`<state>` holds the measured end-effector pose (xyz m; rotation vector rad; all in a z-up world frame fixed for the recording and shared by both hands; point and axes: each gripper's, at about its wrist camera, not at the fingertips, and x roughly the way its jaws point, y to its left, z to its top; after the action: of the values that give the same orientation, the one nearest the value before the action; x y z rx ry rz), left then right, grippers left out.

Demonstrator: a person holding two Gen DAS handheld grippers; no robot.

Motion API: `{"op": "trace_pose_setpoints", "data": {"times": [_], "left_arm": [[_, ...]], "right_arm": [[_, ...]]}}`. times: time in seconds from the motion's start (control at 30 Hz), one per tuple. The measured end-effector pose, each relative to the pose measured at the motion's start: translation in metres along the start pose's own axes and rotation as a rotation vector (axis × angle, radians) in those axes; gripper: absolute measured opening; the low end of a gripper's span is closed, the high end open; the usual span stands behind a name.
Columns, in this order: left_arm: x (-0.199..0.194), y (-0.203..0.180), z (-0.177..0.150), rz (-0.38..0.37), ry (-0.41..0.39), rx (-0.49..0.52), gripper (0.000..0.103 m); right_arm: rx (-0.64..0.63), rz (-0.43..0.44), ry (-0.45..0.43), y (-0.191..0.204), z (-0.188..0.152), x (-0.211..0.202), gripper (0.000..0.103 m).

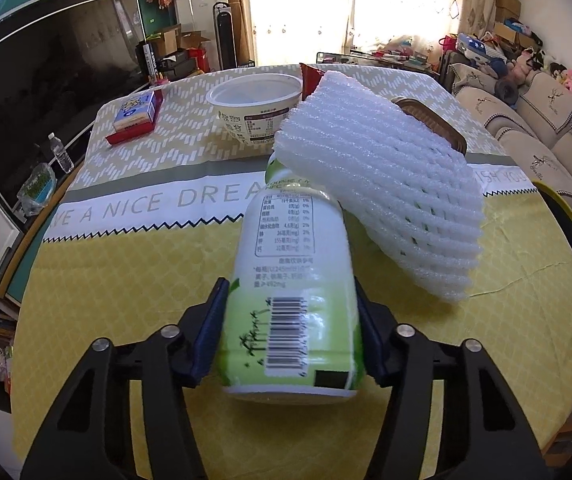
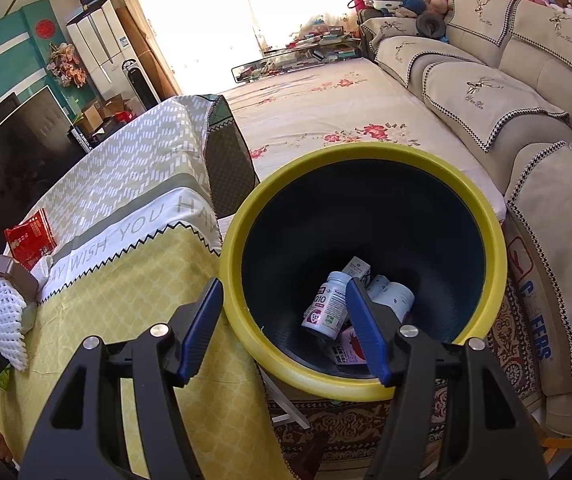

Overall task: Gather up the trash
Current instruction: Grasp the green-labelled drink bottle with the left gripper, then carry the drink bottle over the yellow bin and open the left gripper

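Observation:
A pale green drink bottle (image 1: 289,240) lies on the yellow tablecloth (image 1: 126,272), its base toward the camera. My left gripper (image 1: 290,286) is shut on it, a blue pad pressed against each side. A white foam fruit net (image 1: 381,184) leans over the bottle's far end and covers part of a brown tin (image 1: 429,116). In the right wrist view my right gripper (image 2: 284,285) stands open and holds nothing, above the near rim of a yellow-rimmed trash bin (image 2: 365,152). Inside the bin lie a white pill bottle (image 2: 327,304) and several other containers.
Further back on the table are a white paper bowl (image 1: 256,100), a red wrapper (image 1: 309,80) and a small blue-and-white box on a red one (image 1: 136,114). A TV (image 1: 46,100) stands left. The bin sits by the table's right corner, with a sofa (image 2: 485,92) beyond.

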<state>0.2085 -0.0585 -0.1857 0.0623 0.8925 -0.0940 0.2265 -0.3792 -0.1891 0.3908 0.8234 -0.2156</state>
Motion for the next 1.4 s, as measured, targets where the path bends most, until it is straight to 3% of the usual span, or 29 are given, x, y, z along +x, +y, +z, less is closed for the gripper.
{"op": "trace_pose_setpoints", "data": {"times": [0.37, 0.67, 0.97, 1.4], "left_arm": [[-0.030, 0.019, -0.023, -0.009, -0.013, 0.026, 0.051], [-0.078, 0.028, -0.035, -0.011, -0.092, 0.050, 0.051], [-0.103, 0.013, -0.028, -0.034, -0.159, 0.078, 0.051], [-0.130, -0.030, 0.001, -0.146, -0.210, 0.196, 0.051]], "right_arm": [[-0.016, 0.022, 0.007, 0.008, -0.001, -0.001, 0.060], [-0.022, 0.045, 0.002, 0.014, -0.004, -0.006, 0.060], [-0.010, 0.053, -0.008, 0.006, -0.007, -0.012, 0.060], [0.033, 0.053, -0.023, -0.015, -0.010, -0.020, 0.060]]}}
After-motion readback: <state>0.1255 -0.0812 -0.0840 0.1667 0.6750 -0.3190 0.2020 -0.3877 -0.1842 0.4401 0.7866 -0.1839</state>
